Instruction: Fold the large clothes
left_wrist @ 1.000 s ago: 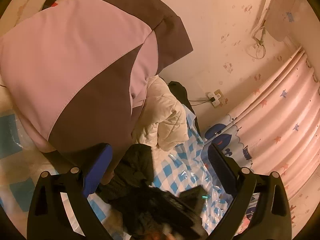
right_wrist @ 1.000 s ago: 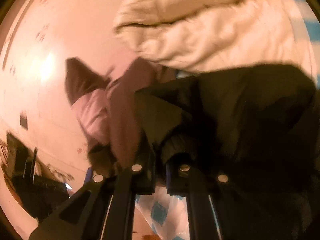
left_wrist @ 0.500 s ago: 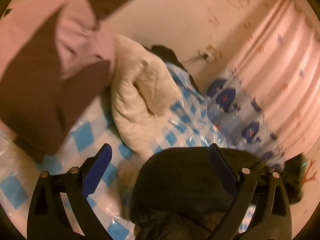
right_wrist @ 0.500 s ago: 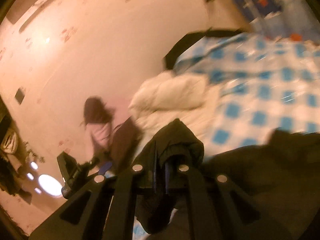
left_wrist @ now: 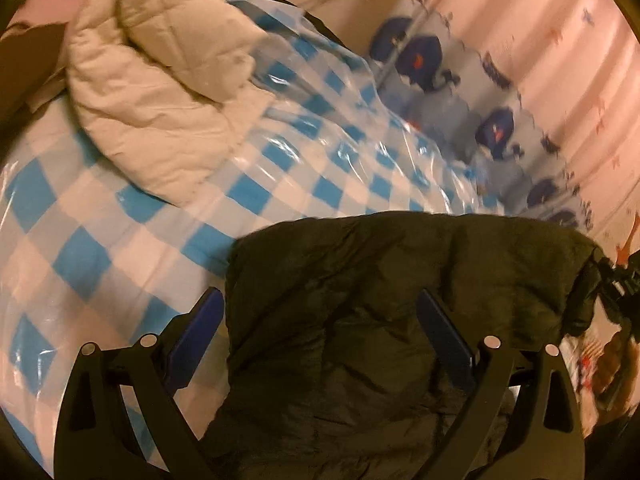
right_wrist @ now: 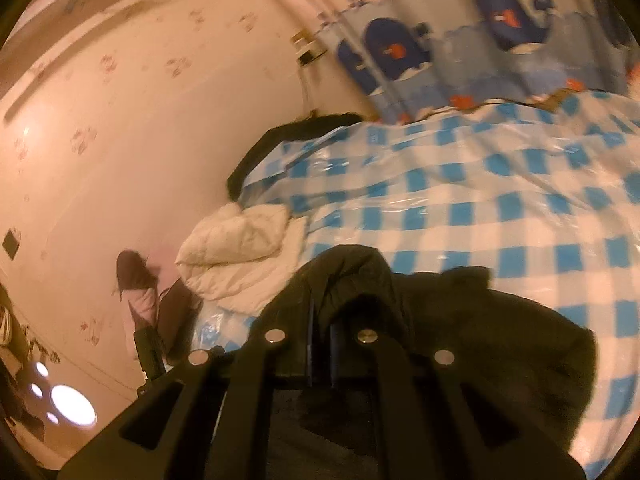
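A black puffer jacket (left_wrist: 392,300) lies on the blue-and-white checked bed cover (left_wrist: 120,248). My left gripper (left_wrist: 320,312) is open, its blue-padded fingers (left_wrist: 196,332) wide apart above the jacket's left edge. In the right wrist view my right gripper (right_wrist: 323,320) is shut on a bunched fold of the black jacket (right_wrist: 480,320), which rises over the fingertips. The right gripper also shows at the right edge of the left wrist view (left_wrist: 616,280), at the jacket's far end.
A cream quilted jacket (left_wrist: 160,92) lies bunched at the bed's far left, also in the right wrist view (right_wrist: 240,256). A pink-and-brown garment (right_wrist: 140,300) sits by the wall. A whale-print curtain (left_wrist: 460,64) borders the far side.
The left gripper swung down from facing the pink-and-brown garment to hover over the black jacket. The right gripper, still shut on the jacket, pulled it out and lower over the bed.
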{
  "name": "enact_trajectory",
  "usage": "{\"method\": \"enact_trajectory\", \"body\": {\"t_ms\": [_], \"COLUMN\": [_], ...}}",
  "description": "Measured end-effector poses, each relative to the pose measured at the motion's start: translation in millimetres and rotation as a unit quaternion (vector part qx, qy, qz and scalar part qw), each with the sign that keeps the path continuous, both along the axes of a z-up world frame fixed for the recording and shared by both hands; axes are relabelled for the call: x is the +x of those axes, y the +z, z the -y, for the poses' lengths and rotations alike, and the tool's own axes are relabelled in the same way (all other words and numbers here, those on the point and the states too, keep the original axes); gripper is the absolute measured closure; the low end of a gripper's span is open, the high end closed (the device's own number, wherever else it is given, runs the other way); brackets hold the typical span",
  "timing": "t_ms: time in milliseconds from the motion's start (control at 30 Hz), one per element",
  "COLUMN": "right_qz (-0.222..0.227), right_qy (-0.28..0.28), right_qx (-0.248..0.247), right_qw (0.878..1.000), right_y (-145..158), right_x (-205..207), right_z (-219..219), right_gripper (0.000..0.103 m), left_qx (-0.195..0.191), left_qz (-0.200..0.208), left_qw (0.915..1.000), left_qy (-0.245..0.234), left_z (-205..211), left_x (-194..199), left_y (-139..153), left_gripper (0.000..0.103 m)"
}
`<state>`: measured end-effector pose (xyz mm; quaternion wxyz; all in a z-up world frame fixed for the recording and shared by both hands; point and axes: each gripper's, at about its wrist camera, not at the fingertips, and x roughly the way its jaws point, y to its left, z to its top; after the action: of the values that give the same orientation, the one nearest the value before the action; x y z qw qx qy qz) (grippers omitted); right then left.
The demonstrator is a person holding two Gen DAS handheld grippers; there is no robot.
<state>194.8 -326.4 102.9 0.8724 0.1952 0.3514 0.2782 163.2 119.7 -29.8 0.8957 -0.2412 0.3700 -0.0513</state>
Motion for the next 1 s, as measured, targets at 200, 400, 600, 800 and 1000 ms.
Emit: {"method": "enact_trajectory", "body": {"t_ms": [200,400,600,800,1000], "right_qz": [-0.042,-0.152,-0.159,-0.140,-0.242], "right_qy": [-0.055,-0.093,-0.113,-0.110,-0.076], "right_qx": [0.005,-0.026,0.028,0.014,0.009], "right_qw": [0.998,0.984,0.980,0.984,0.967], "right_y": [-38,-145,-180,-149,-226], "right_x": [-8,11,2,-6,16], "right_z": [79,125,152,165,145], "right_gripper": [0.096,0.096,0.096,0.096,0.092], "left_qx": [0.030,0.092,0.070,0.069,0.096], "left_qz": [-0.015,-0.084,-0.069,-0.024,-0.121], "left_qw": [0.9993,0.9914,0.9936,0.9967,0.9873], "left_qy": [-0.019,-0.041,-0.055,-0.035,-0.039], "left_z": [30,56,60,66,65], "left_x": [14,43,41,54,86], "left_y": [-13,-52,-41,-19,-92], "left_gripper": [0.010,0.010,0.010,0.010,0.009]}}
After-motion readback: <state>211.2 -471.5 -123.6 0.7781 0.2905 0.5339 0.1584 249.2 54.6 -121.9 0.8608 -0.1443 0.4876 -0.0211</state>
